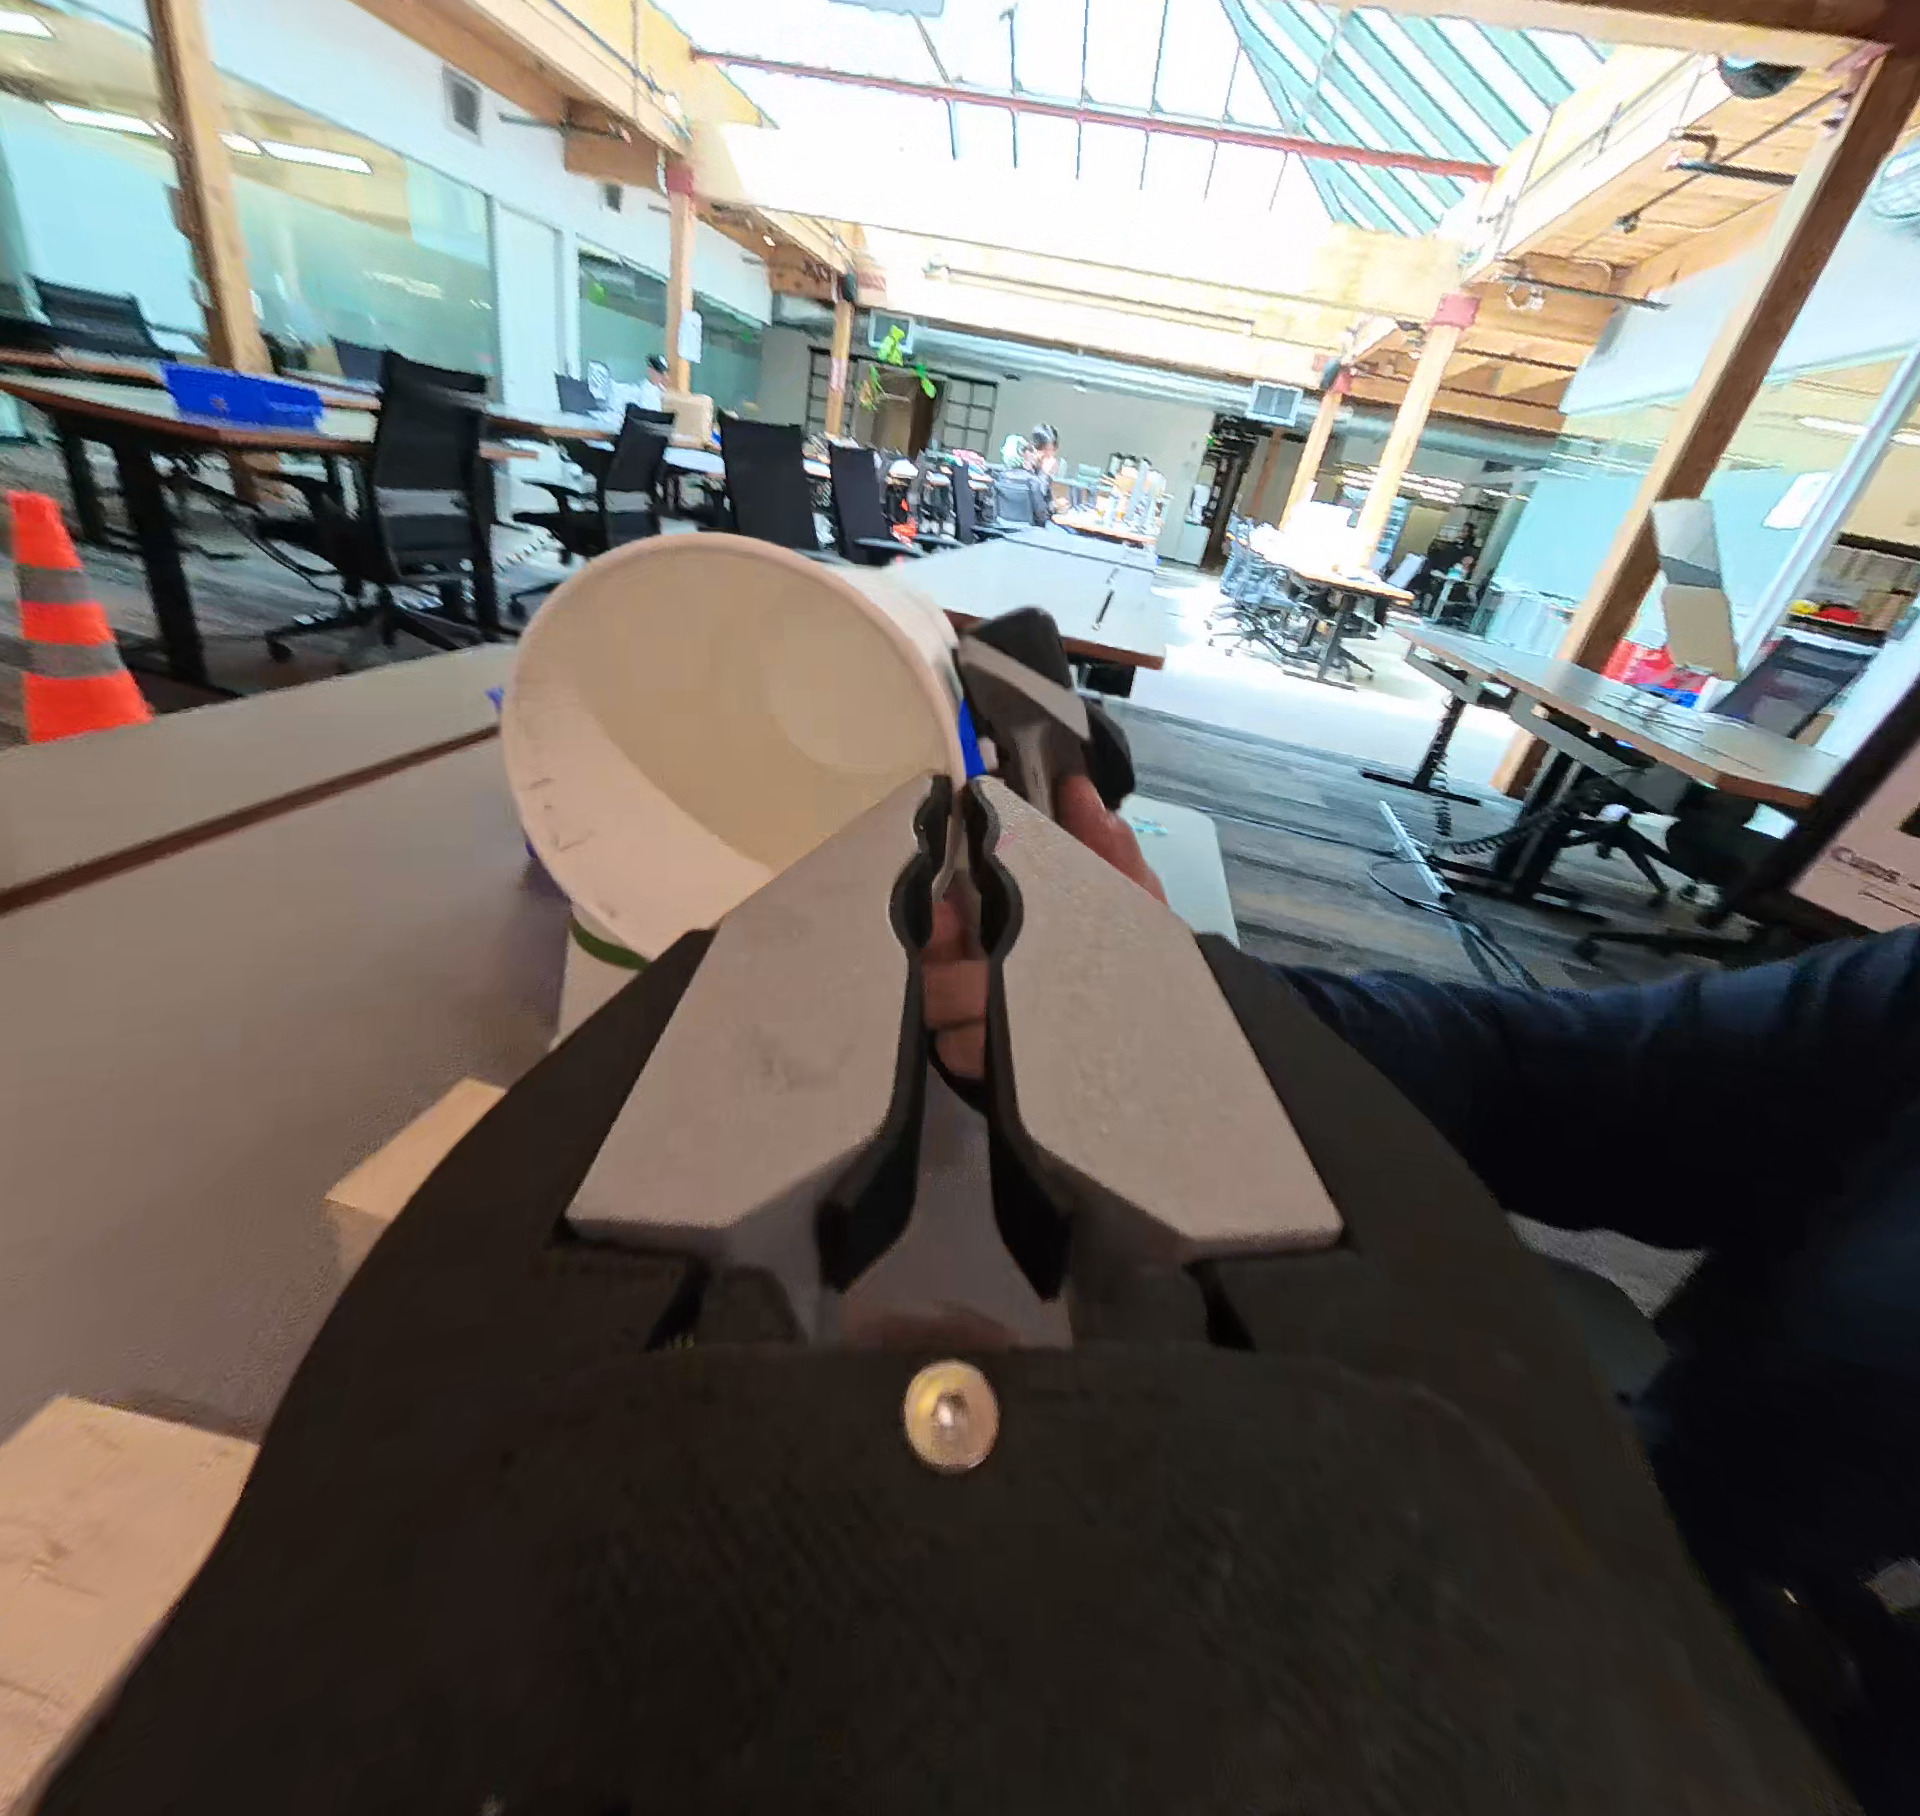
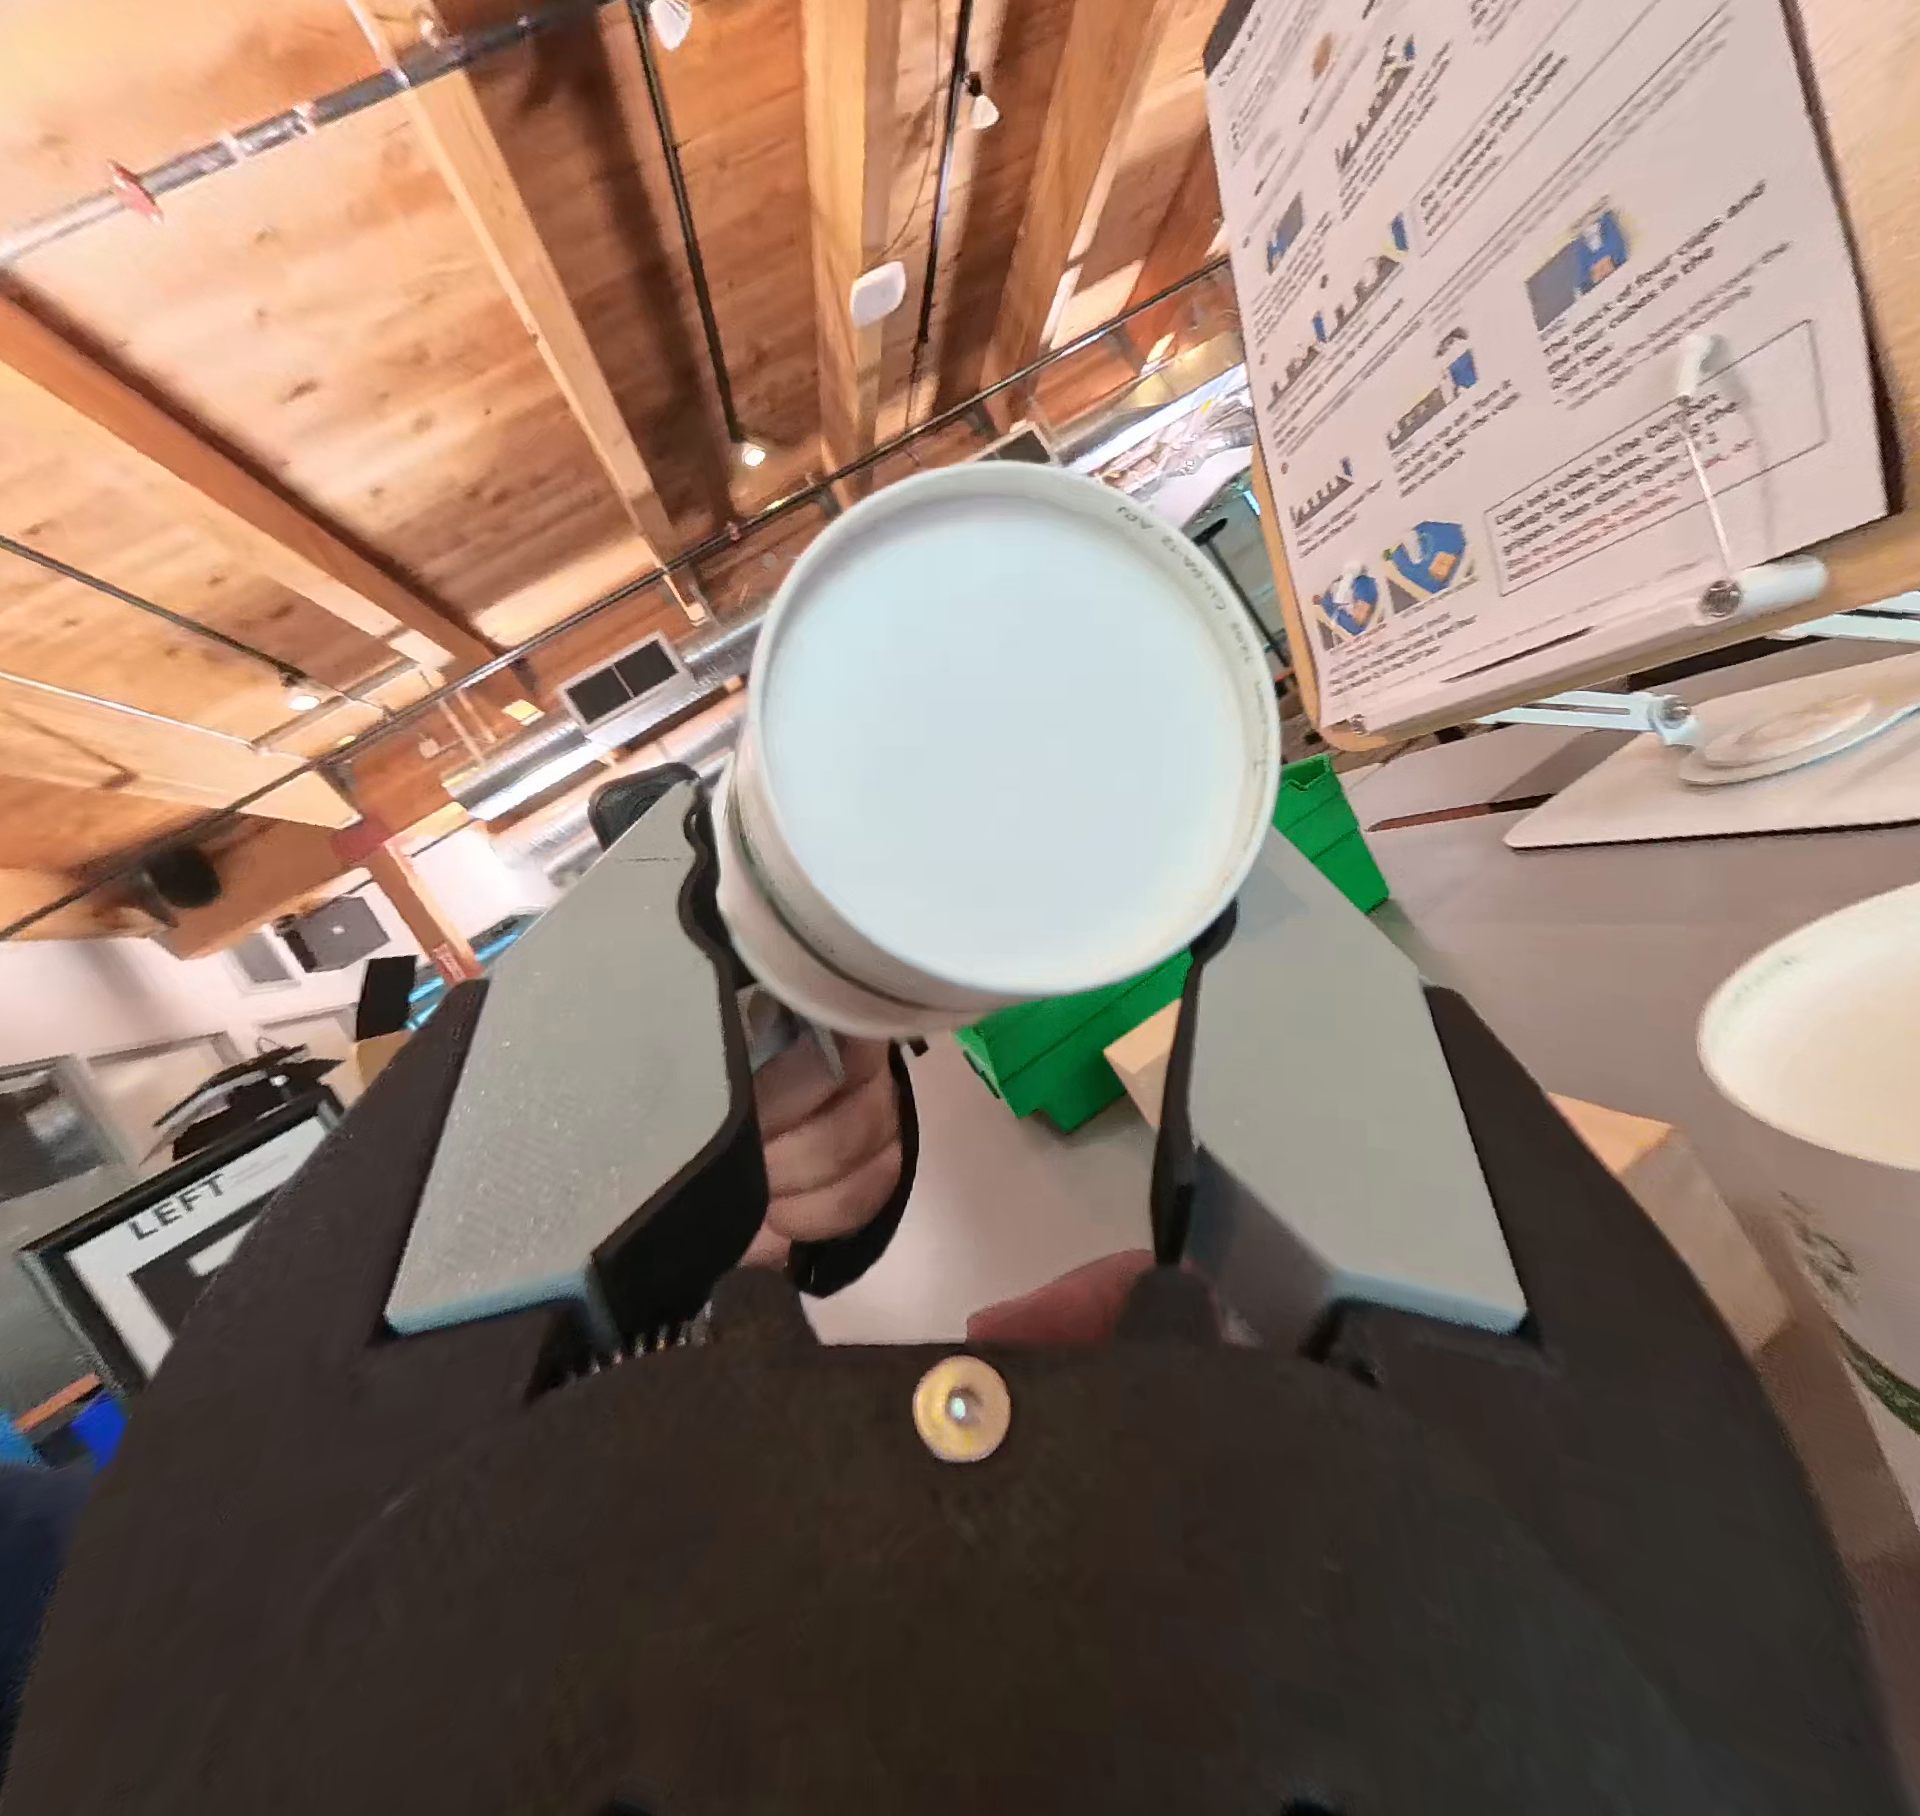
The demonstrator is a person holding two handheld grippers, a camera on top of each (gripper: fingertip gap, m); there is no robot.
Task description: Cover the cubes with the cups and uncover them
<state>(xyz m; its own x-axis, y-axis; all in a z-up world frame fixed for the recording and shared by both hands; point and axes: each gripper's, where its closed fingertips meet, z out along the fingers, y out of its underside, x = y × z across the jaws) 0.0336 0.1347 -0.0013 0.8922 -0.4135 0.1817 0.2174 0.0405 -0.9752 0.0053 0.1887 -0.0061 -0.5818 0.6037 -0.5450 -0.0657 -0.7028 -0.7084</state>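
Two hand-held grippers, same build. Left gripper (image 1: 958,800): broad black textured body, flat grey wedge-shaped fingers (image 1: 800,1018), wavy black rubber pads along inner edges, one silver screw (image 1: 951,1421) centred on body. Right gripper (image 2: 971,883): identical black shell, grey fingers (image 2: 582,1070), black pads, brass-toned screw (image 2: 960,1407). Dark navy sleeve (image 1: 1538,1070) on forearm.

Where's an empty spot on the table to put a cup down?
The grey table is bare between its dark seam and the wooden cubes. Another bare strip lies between the green bin and the white mat. It's crowded near the green-striped cup, beside the cubes.
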